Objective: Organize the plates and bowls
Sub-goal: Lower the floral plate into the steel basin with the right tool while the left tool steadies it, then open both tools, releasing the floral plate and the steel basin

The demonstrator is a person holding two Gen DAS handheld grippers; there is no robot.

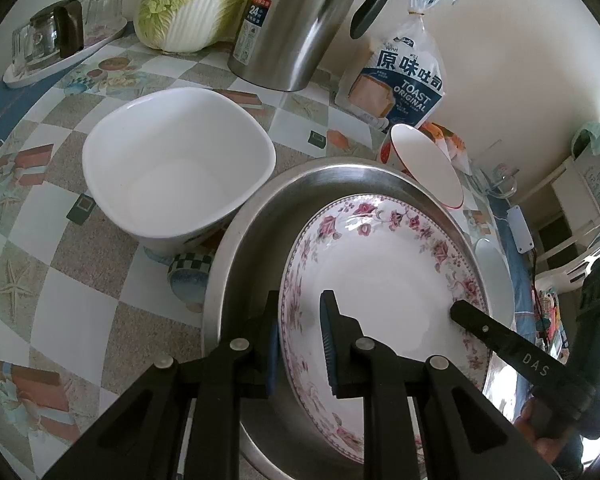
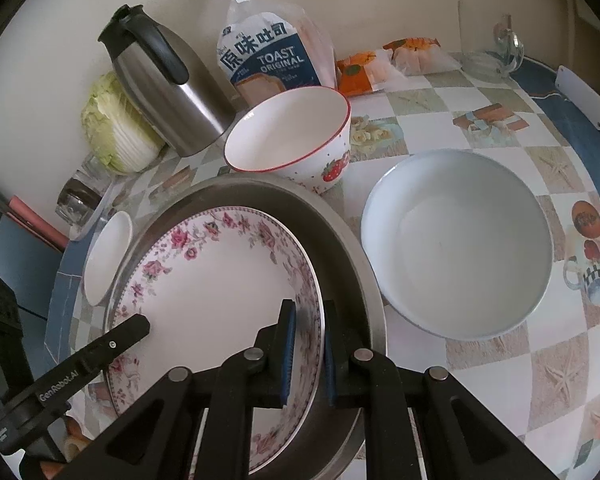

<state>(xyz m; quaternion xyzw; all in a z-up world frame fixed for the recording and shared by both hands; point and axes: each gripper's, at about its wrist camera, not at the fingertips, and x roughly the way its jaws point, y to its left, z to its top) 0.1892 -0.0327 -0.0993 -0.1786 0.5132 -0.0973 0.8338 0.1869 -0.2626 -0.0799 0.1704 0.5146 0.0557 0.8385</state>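
Observation:
A floral plate (image 1: 380, 280) (image 2: 220, 280) with a pink rose border lies tilted inside a wide steel pan (image 1: 236, 248) (image 2: 340, 232). My left gripper (image 1: 302, 344) is shut on the plate's left rim, one pad inside the plate and one outside. At the opposite side, my right gripper (image 2: 308, 354) pinches the right rim the same way. Each wrist view also shows one black finger of the other gripper reaching over the plate. Around the pan stand a squarish white bowl (image 1: 176, 168), a red-rimmed strawberry bowl (image 2: 288, 136) and a round pale bowl (image 2: 456, 240).
Against the back wall are a steel thermos jug (image 1: 296, 24) (image 2: 160, 88), a napa cabbage (image 1: 192, 4), a toast bag (image 2: 264, 56) and orange snack packets (image 2: 364, 68). A tray of glasses (image 1: 56, 44) sits far left. The tablecloth is a patterned check.

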